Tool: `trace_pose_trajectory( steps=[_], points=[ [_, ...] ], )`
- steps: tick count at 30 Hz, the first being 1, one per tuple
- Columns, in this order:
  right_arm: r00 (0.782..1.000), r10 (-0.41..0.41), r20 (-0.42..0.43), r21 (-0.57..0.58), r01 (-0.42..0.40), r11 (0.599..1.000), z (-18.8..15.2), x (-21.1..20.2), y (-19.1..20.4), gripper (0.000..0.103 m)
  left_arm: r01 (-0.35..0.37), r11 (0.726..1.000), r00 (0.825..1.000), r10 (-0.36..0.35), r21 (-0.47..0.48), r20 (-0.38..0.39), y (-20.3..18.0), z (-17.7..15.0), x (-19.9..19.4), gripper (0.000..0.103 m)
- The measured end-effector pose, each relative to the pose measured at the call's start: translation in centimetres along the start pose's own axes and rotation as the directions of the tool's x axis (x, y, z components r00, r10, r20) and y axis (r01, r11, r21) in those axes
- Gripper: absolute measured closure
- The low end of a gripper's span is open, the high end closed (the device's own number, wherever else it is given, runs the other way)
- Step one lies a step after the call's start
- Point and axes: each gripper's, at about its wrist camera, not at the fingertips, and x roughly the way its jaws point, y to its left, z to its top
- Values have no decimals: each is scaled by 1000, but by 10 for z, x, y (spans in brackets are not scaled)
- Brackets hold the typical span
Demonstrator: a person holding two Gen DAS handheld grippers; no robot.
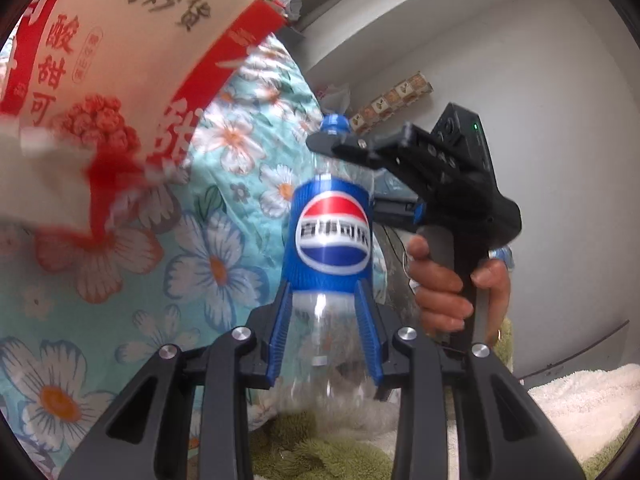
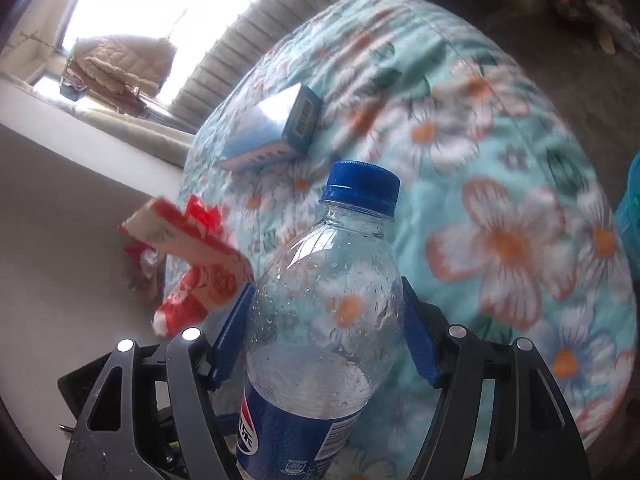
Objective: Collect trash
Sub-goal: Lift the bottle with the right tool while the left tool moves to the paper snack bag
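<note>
the floral quilt fills the background of both views, turquoise with white and orange flowers. a red and cream snack bag hangs blurred at the upper left of the left wrist view; it also appears low on the left from the right wrist. a pale blue box lies on the quilt. the empty pepsi bottle stands upright, blue cap on. the left gripper has both blue pads clamped on its lower body, under the label. the right gripper straddles its upper shoulder, 2 fingers pressed to either side. a hand grasps the right gripper's handle.
</note>
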Motion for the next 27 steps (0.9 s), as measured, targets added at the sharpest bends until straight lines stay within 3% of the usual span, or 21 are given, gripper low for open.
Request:
trace_pose_trajectory(
  steps=[3,4,6,13,17,20,22,25,27],
  points=[
    [1000,-5,12,-63,6,998,31,16,11,30,-22,1000,1000,22,-8,17,2,5,-1,71],
    [1000,-15,12,-64,16,998,38,23,11,21,-38,999,999,38,-8,22,2,6,-1,70],
    [998,-68,10,-39,68,997,43,32,6,19,-53,999,998,53,-6,32,2,6,-3,63],
    [1000,-4,8,78,3,997,3,-7,-23,18,-92,989,994,84,115,77,-20,3,-34,61],
    [999,50,2,130,-49,990,-13,-24,-33,17,-110,968,981,70,224,181,-45,18,-75,61],
    [999,43,-11,130,-41,991,-18,-21,-29,18,-155,961,951,83,227,298,-51,41,-110,61],
    [999,41,-20,123,-38,992,-22,-18,-27,17,-190,960,920,101,206,378,-48,61,-128,61],
    [999,34,-25,119,-31,992,-25,-14,-25,17,-298,945,861,205,135,465,-33,90,-144,61],
    [999,41,-25,115,-38,993,-28,-15,-24,17,-419,906,811,340,65,476,-17,102,-146,61]
  ],
)
